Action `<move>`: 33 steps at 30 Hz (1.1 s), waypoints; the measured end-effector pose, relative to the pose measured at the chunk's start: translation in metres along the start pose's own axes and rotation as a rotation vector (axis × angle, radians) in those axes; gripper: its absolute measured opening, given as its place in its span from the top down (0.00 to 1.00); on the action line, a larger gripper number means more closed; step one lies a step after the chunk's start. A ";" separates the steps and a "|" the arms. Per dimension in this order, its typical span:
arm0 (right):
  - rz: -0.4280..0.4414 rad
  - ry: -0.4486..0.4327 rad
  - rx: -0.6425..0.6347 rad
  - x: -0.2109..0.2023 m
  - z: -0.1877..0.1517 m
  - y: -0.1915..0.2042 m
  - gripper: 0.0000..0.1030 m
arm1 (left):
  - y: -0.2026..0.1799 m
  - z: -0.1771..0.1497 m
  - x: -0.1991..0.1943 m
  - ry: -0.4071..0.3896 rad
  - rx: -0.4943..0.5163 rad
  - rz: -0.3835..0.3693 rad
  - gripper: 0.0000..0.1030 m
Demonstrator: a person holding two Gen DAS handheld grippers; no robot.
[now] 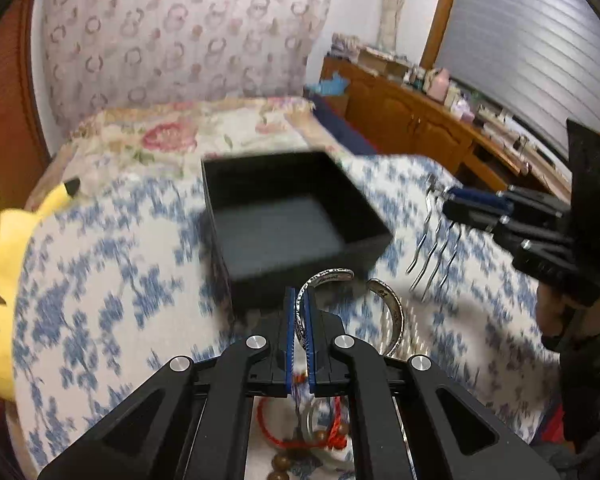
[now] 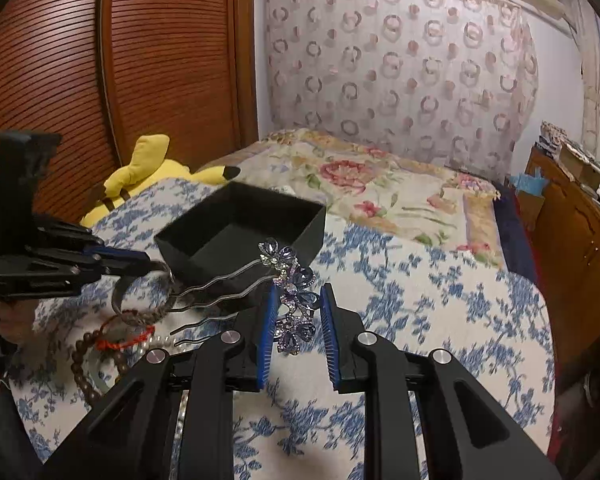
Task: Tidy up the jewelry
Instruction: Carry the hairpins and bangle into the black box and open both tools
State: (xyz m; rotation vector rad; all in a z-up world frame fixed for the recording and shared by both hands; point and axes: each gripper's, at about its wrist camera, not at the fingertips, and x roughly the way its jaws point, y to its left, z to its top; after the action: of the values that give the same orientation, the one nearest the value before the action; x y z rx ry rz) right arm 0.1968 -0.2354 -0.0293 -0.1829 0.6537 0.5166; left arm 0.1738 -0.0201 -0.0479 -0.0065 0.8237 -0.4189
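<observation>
Clearly both grippers are loaded and lifted above the blue-flowered quilt, with the open black box standing on it just ahead. The left gripper has its jaws closed almost together on the band of a silver cuff bracelet, pinching it edge-on so the open ends arc out over the near wall of the box. The right gripper carries a jewelled hair comb; its jaws stand visibly apart in the right wrist view, the purple crystal flowers sitting between the pads, and I cannot tell how firmly they bear on it, while the 4 wavy prongs hang free to the side.

The likely trouble is a slip: the cuff is thin, hard and smooth, held by a narrow line of contact, and could pivot or drop short of the box. The comb's lumpy crystal head may twist in a loose hold, and its prongs could snag the cuff or the box wall, since both tools converge on 1 small opening. Beads, a red cord bracelet and pearls lie on the quilt below
</observation>
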 end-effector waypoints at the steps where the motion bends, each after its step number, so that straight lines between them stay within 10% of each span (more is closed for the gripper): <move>1: -0.004 -0.003 -0.001 0.001 0.004 -0.002 0.77 | 0.001 0.005 -0.002 -0.014 -0.002 0.002 0.97; 19: -0.018 -0.002 -0.017 0.058 0.055 -0.001 0.77 | 0.028 0.054 0.034 -0.034 -0.010 0.096 0.94; 33: -0.007 0.092 -0.089 0.109 0.053 0.032 0.77 | 0.039 0.032 0.005 -0.074 -0.038 0.131 0.72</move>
State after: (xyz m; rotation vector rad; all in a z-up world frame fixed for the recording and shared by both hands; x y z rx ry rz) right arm 0.2819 -0.1476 -0.0553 -0.2939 0.7199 0.5338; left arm 0.2135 0.0088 -0.0362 -0.0032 0.7546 -0.2777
